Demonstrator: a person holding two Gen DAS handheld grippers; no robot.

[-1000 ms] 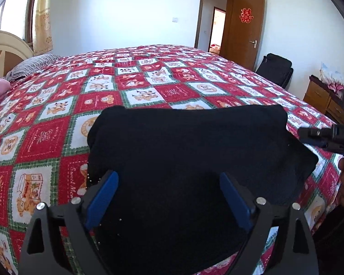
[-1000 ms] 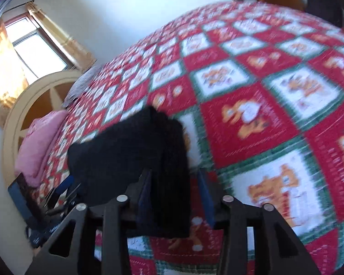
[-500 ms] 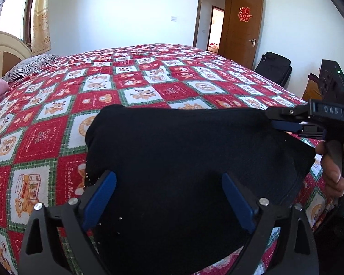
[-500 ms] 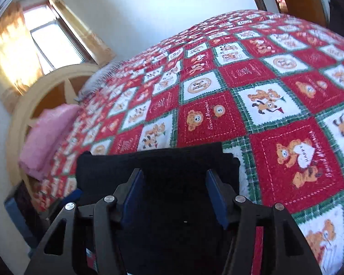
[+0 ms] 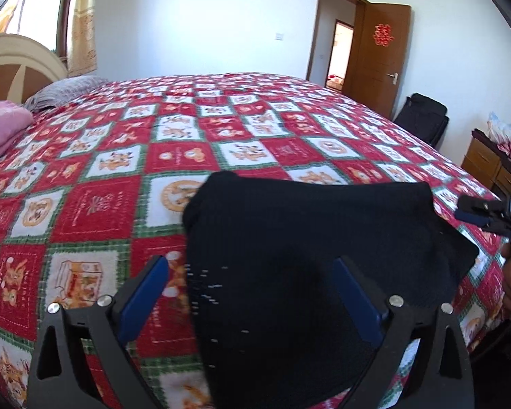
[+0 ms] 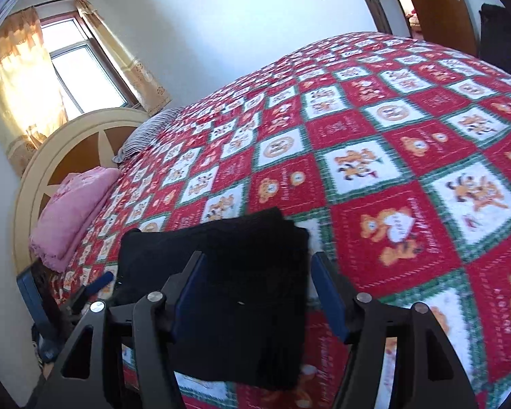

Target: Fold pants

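Note:
The black pants (image 5: 306, 255) lie folded into a compact stack near the front edge of the bed, on the red patchwork quilt (image 5: 187, 129). They also show in the right wrist view (image 6: 228, 272). My left gripper (image 5: 252, 272) is open and empty, its blue pads wide apart just above the stack's left part. My right gripper (image 6: 259, 279) is open and empty, its pads either side of the stack's right end. The right gripper also shows at the right edge of the left wrist view (image 5: 473, 213), beside the pants.
A pink blanket (image 6: 68, 211) and a striped pillow (image 6: 146, 134) lie by the headboard (image 6: 51, 156). An open wooden door (image 5: 378, 54), a black bag (image 5: 422, 119) and a wooden dresser (image 5: 487, 167) stand past the bed's right side.
My left gripper has shifted left, so the pants now sit to the right in its view. My right gripper has opened, let go of the stack and pulled back to the right.

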